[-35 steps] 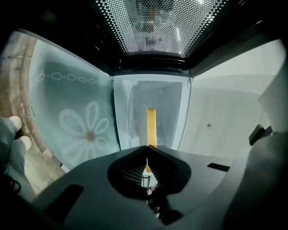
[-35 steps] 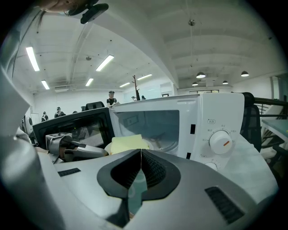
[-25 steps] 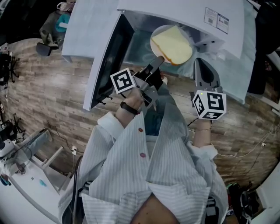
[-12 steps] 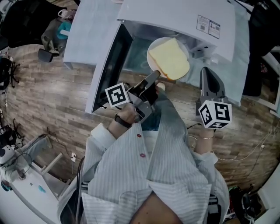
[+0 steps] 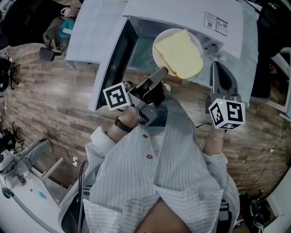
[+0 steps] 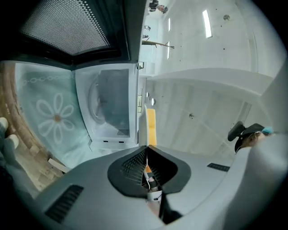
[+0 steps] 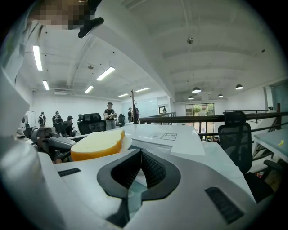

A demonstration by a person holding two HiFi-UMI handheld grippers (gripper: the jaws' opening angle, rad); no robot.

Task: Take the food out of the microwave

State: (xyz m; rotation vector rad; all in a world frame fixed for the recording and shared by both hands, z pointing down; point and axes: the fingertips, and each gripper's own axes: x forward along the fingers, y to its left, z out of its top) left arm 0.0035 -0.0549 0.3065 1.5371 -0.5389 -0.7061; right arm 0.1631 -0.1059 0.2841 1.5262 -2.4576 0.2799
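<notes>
A white plate carries a slice of yellow bread in front of the open white microwave. My left gripper is shut on the plate's near rim and holds it up. In the left gripper view the plate shows edge-on with the bread beside it, clamped at my left gripper. My right gripper hangs shut and empty just right of the plate. In its own view the right gripper has the bread to its left.
The microwave door swings open to the left, and its cavity is bare. A pale cloth with a flower print covers the table. Wooden floor lies below, a white table at the lower left. People and office chairs are far behind.
Both grippers have risen. The plate with the bread has come up and slightly out of the microwave's mouth in the left gripper's hold; the right gripper has stayed beside it.
</notes>
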